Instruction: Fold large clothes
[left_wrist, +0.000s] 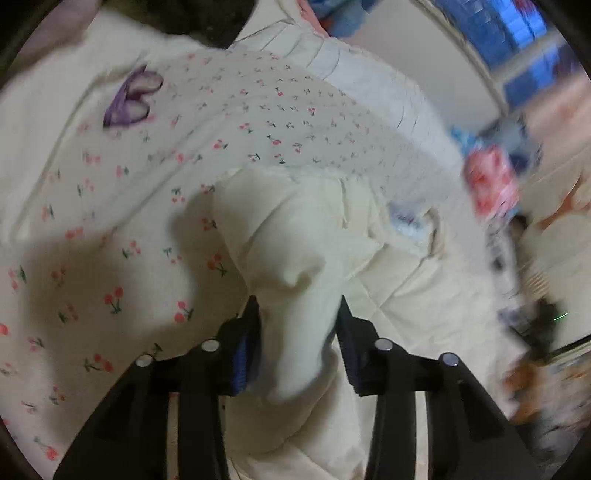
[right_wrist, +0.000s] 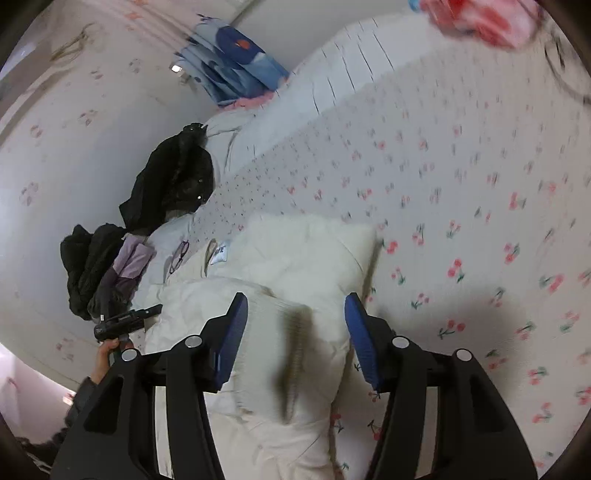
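A cream padded jacket (left_wrist: 295, 236) lies bunched on the cherry-print bedsheet (left_wrist: 92, 258). A raised fold of it runs back between the jaws of my left gripper (left_wrist: 298, 306) and fills the gap, touching both blue pads. In the right wrist view the same jacket (right_wrist: 295, 254) lies in a heap. A blurred fold of it sits between the widely spread jaws of my right gripper (right_wrist: 295, 299) and looks loose there. A hand (right_wrist: 107, 350) holds a black tool (right_wrist: 125, 321) at the jacket's left edge.
Black clothes (right_wrist: 173, 181) and a black and lilac bundle (right_wrist: 99, 273) lie left of the jacket, with glasses (right_wrist: 179, 254) beside them. A blue patterned cloth (right_wrist: 236, 66) lies at the far end and a pink cloth (right_wrist: 480, 18) at top right. A purple item (left_wrist: 133, 96) rests on the sheet.
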